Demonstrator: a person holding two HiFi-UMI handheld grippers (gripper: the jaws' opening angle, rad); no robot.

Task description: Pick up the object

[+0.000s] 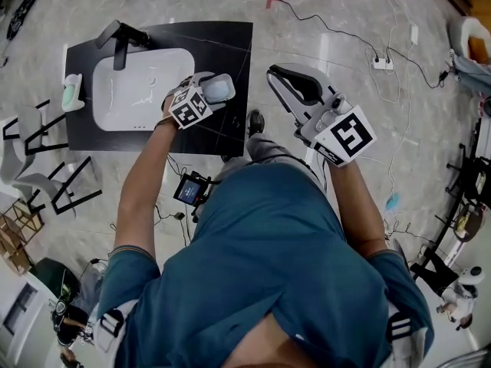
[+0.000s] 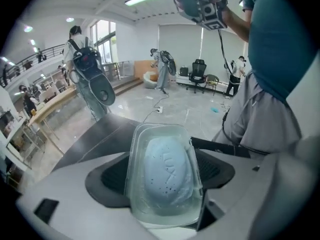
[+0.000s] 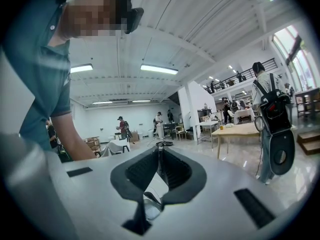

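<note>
Left gripper [image 2: 161,156] is clamped across the clear soap dish [image 2: 137,194] holding blue soap [image 2: 167,171], centre-left of the head view, above the black desk [image 1: 230,44]. Right gripper [image 3: 160,151] is closed and empty. Risk: the smooth, thin walls may flex or slip, and tilting could spill the loose soap.

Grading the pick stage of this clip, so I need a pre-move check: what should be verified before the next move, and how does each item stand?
1. The soap dish sits between the jaws of the left gripper, pads against its sides: ok.
2. The soap bar lies inside the dish: ok.
3. The dish is lifted clear of the black table: cannot tell.
4. The right gripper is shut, empty and beside the table: ok.
5. The faucet is across the sink from the held dish: ok.
</note>
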